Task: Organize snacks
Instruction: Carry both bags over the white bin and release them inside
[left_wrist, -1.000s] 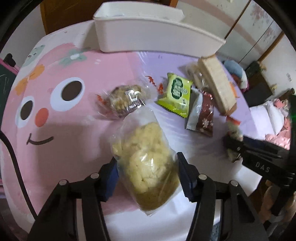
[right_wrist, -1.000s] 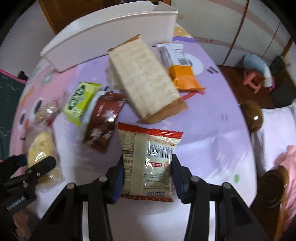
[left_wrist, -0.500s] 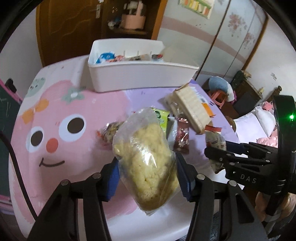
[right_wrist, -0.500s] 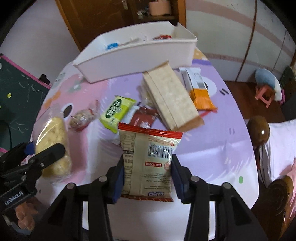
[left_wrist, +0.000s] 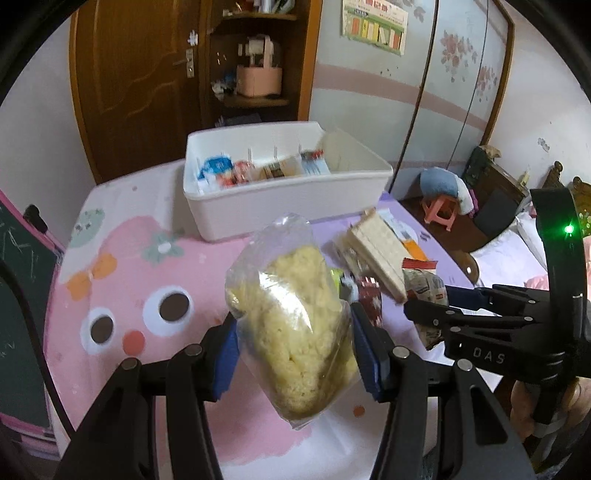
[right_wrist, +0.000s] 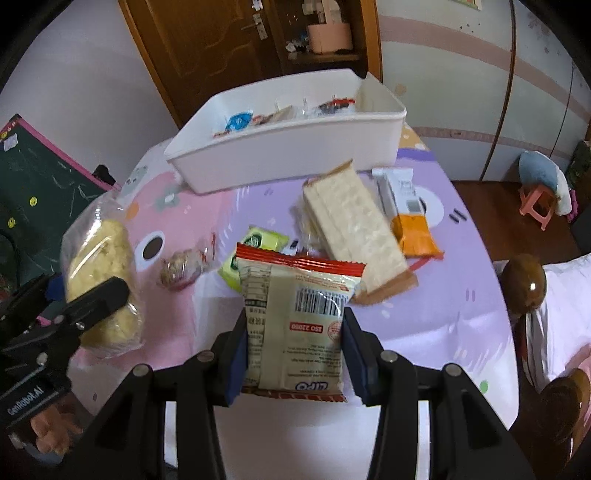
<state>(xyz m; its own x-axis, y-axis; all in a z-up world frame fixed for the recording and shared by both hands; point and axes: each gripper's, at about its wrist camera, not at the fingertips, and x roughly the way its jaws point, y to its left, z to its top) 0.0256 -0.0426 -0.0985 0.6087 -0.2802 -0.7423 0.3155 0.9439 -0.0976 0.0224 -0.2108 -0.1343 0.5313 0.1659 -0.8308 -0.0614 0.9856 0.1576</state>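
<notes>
Snacks clamped in my left gripper (left_wrist: 291, 347) and right gripper (right_wrist: 293, 354); white bin (right_wrist: 288, 147) lies at upper centre of frame.

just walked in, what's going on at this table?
A person is sorting snacks with a handheld gripper in each hand. The left gripper has its jaws closed on a clear bag of yellow puffed snack; the right gripper holds a cream packet with red edges. Both are held above the table. The white bin at the far side already holds several packets. A long cracker pack, a green packet and an orange-and-white packet lie loose on the table.
</notes>
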